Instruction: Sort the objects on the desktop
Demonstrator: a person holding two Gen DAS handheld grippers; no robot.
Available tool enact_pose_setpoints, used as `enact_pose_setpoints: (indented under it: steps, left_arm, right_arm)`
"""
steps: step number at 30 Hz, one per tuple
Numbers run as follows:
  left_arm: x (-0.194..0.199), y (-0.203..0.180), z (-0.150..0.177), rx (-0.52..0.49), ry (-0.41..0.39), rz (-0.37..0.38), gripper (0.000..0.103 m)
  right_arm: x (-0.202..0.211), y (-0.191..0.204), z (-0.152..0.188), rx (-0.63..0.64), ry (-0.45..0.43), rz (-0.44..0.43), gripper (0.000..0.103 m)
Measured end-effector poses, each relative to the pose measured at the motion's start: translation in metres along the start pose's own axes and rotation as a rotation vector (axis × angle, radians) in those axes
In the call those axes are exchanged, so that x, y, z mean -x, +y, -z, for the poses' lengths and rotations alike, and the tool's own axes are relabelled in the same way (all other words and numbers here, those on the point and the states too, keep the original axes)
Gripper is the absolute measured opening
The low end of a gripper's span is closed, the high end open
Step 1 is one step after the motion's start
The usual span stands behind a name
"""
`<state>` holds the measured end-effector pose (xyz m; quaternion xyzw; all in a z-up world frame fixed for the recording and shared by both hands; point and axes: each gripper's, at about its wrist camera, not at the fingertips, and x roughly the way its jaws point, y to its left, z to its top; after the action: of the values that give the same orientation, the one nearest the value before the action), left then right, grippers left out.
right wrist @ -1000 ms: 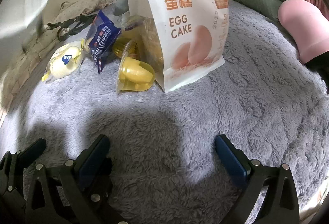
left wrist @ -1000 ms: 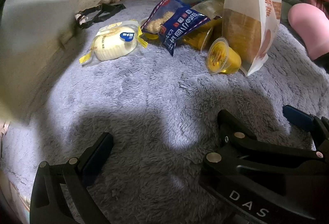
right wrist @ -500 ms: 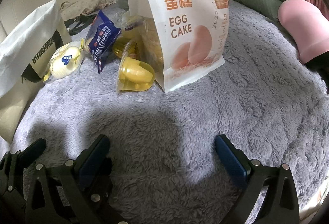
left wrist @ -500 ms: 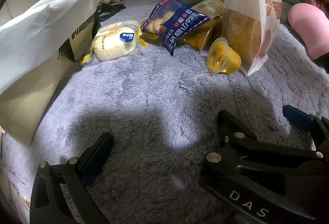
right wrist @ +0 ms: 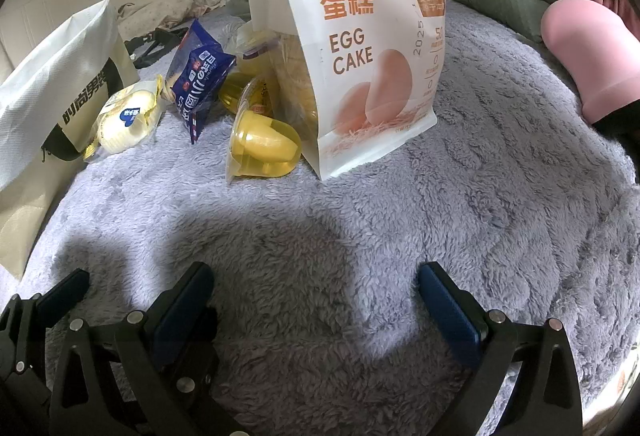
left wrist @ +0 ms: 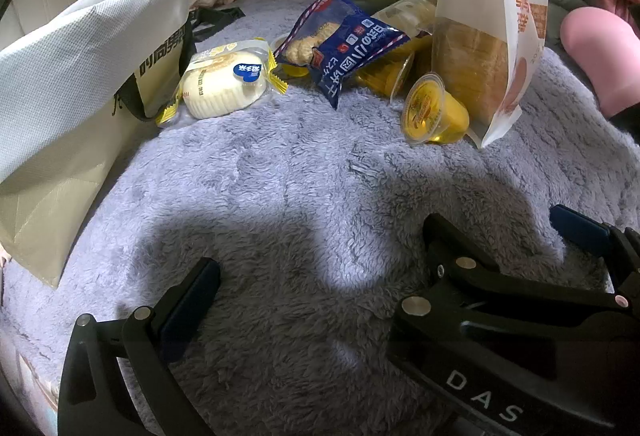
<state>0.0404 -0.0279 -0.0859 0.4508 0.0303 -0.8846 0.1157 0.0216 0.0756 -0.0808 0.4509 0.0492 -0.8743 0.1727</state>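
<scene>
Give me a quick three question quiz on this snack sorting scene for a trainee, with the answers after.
1. True or false: the right gripper holds the jelly cup.
2. Which item stands upright on the blanket? A) egg cake bag B) blue snack packet C) round white pastry
3. Fill in: the tote bag stands at the ____ edge of both views.

Key: 1 false, both it and the left gripper are open and empty. 2 A. 3 left.
</scene>
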Motion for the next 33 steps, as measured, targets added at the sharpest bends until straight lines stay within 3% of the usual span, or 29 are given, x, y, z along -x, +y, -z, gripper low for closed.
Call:
enact_pose_setpoints:
  steps: [8,13,26,28,30,33]
  left_arm:
    - [0.0,-0.006,-0.004,-0.025,0.024,-0.028,0.103]
    - [-0.001,-0.002,-0.004,-0.019,0.034,0.013,0.103]
    - [-0.002,-0.01,-0.014,-0.019,0.074,0.004,0.103]
    - [0.001,-0.012,-0.017,-0.02,0.086,0.017,0.099]
    - [0.005,-0.014,-0.023,-0.03,0.095,0.041,0.088]
    - [0.009,-0.024,-0.033,-0.086,0.114,0.065,0.085]
  right_arm:
    - [0.0,-0.002,0.001,-0.007,-0.003,-0.011,0.103]
    - [-0.002,0.0,0.001,0.007,0.005,0.01,0.103]
    - [-0.001,0.004,-0.008,0.003,0.056,0.017,0.103]
    - [-0.001,0.004,-0.011,0.012,0.083,0.009,0.103]
    - [0.002,0.004,-0.016,0.021,0.107,-0.029,0.103]
    - [0.008,0.002,-0.022,0.026,0.132,-0.058,0.103]
